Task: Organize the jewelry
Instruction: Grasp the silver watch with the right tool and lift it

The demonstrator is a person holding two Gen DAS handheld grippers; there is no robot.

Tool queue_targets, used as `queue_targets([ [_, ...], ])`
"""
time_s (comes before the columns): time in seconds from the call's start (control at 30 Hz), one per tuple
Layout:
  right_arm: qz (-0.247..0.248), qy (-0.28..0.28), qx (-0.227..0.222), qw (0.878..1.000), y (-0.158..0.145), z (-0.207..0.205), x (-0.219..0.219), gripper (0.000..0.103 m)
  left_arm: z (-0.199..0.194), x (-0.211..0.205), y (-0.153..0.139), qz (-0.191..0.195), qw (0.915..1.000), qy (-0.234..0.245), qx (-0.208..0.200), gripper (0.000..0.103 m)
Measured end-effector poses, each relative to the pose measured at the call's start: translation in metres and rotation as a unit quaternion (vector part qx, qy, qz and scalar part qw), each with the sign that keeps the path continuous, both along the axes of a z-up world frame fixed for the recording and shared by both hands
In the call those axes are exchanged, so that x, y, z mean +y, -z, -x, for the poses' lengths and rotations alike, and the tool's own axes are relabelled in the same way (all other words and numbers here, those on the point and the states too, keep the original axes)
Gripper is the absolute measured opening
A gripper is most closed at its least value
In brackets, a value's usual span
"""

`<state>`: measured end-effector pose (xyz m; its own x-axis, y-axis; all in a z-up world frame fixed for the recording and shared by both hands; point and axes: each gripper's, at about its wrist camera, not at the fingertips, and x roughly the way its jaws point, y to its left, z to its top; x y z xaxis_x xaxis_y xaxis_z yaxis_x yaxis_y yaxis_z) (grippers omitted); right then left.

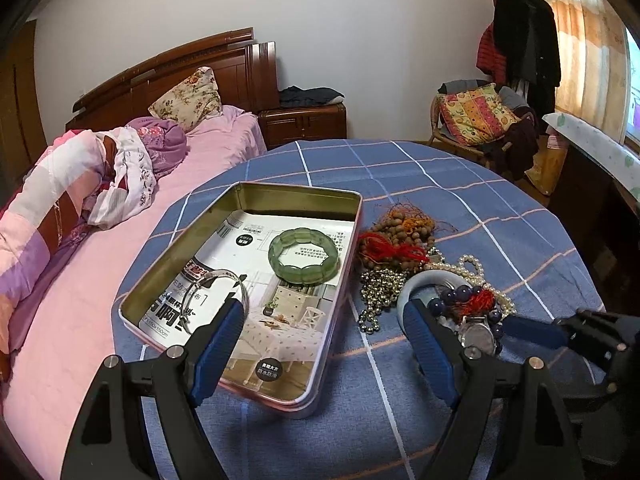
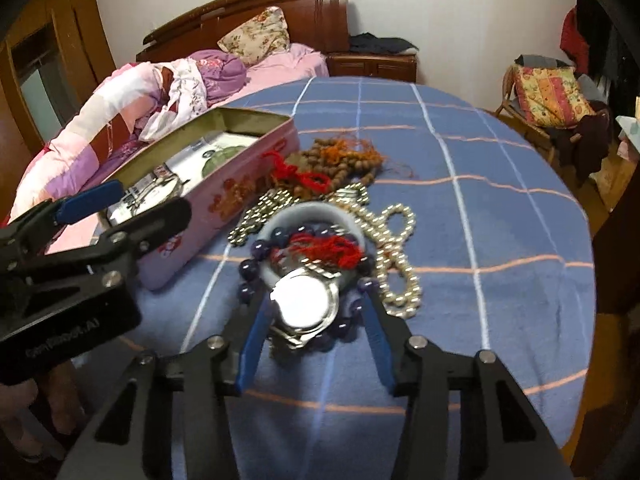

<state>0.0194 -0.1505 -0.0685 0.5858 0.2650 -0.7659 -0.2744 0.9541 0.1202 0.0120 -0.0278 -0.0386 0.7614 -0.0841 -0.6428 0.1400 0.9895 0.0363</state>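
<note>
An open pink tin (image 1: 168, 264) (image 2: 224, 196) on the blue checked tablecloth holds a green stone bracelet (image 1: 304, 256) and a thin silver bangle (image 1: 224, 284). My left gripper (image 1: 324, 312) is open over the tin's near right corner, holding nothing. To the tin's right lies a jewelry pile: brown wooden beads with red cord (image 1: 396, 236) (image 2: 340, 160), a pearl necklace (image 2: 396, 256), a pale blue bangle (image 2: 312, 212), dark purple beads (image 2: 252, 268) and a silver watch (image 2: 306, 300) (image 1: 478, 334). My right gripper (image 2: 314, 300) is open, its fingers either side of the watch.
The round table (image 1: 440, 184) stands beside a bed with pink bedding (image 1: 60, 320). A wicker chair with a patterned cushion (image 1: 476, 116) and a coat stand are at the far right. A wooden nightstand (image 1: 304, 120) stands behind the table.
</note>
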Motion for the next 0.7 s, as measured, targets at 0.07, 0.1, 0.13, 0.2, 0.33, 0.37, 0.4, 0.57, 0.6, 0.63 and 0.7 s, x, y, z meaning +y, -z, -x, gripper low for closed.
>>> queue_targets([
  [0.07, 0.009, -0.001, -0.006, 1.000, 0.002, 0.000, 0.006, 0.047, 0.000, 0.002, -0.001, 0.001, 1.0000, -0.001, -0.001, 0.082],
  [0.1, 0.014, -0.001, -0.008, 1.000, 0.003, -0.002, 0.008, 0.047, 0.000, 0.003, -0.001, 0.001, 1.0000, -0.001, -0.002, 0.082],
  [0.13, 0.012, 0.000, -0.004, 1.000, 0.004, -0.003, 0.008, 0.045, 0.001, 0.004, -0.001, 0.001, 1.0000, -0.003, -0.002, 0.082],
  [0.2, 0.009, 0.000, 0.003, 1.000, 0.006, -0.005, 0.008, 0.042, 0.000, 0.007, -0.001, 0.004, 1.0000, -0.006, -0.002, 0.082],
  [0.33, 0.005, -0.002, 0.011, 1.000, 0.010, -0.007, 0.006, 0.039, -0.001, 0.009, 0.001, 0.007, 0.9999, -0.007, 0.001, 0.082],
  [0.37, 0.006, -0.004, 0.012, 1.000, 0.009, -0.007, 0.006, 0.038, -0.001, 0.008, 0.001, 0.006, 1.0000, -0.006, 0.001, 0.082],
  [0.4, 0.006, -0.006, 0.012, 1.000, 0.009, -0.006, 0.005, 0.038, 0.000, 0.008, 0.000, 0.005, 1.0000, -0.006, 0.001, 0.082],
  [0.57, 0.001, -0.011, 0.002, 1.000, 0.001, 0.000, 0.000, 0.038, 0.000, 0.007, -0.001, 0.007, 1.0000, -0.003, -0.002, 0.082],
  [0.6, -0.004, -0.011, -0.005, 1.000, -0.004, 0.002, -0.003, 0.037, 0.000, 0.006, -0.001, 0.007, 1.0000, -0.003, -0.001, 0.082],
  [0.63, -0.007, -0.011, -0.010, 1.000, -0.008, 0.002, -0.005, 0.037, 0.000, 0.006, -0.001, 0.007, 1.0000, -0.003, -0.001, 0.082],
  [0.7, -0.012, -0.008, -0.024, 1.000, -0.019, 0.003, -0.011, 0.036, 0.000, 0.003, -0.001, 0.005, 1.0000, 0.000, 0.000, 0.082],
])
